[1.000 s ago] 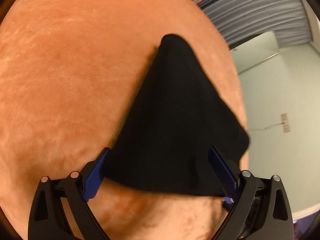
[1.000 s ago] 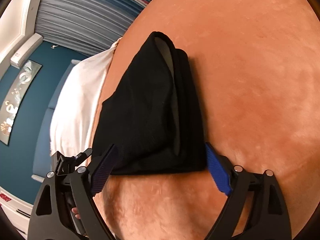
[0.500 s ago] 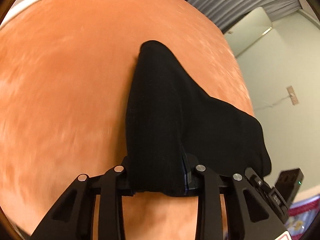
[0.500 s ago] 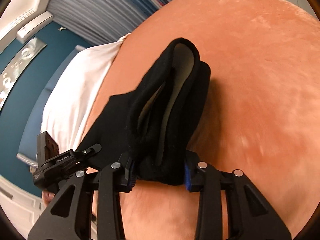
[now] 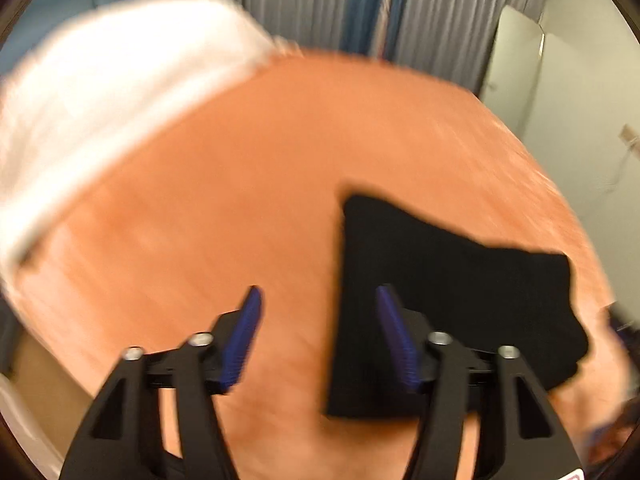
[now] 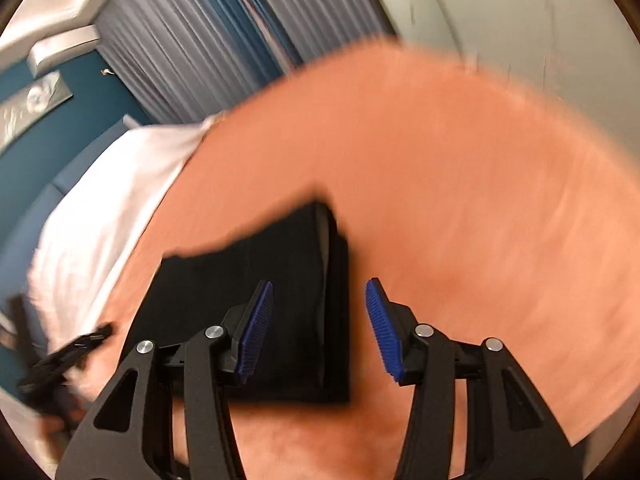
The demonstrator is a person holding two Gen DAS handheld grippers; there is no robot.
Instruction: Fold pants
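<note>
Both grippers gaped, holding nothing: left gripper [image 5: 318, 334], right gripper [image 6: 319, 330]. Folded black pants [image 6: 256, 300] lay flat on orange bed [image 6: 480, 220], 3 o'clock of left gripper, 9 o'clock of right.

black pants [image 5: 452, 300] [image 6: 256, 304]: folded into a compact flat bundle, lying on orange blanket [image 5: 240, 184]; stacked layer edges visible along one side in right wrist view.

Orange bed [image 5: 280, 168] (plush) bears folded pants [image 5: 440, 280].
</note>
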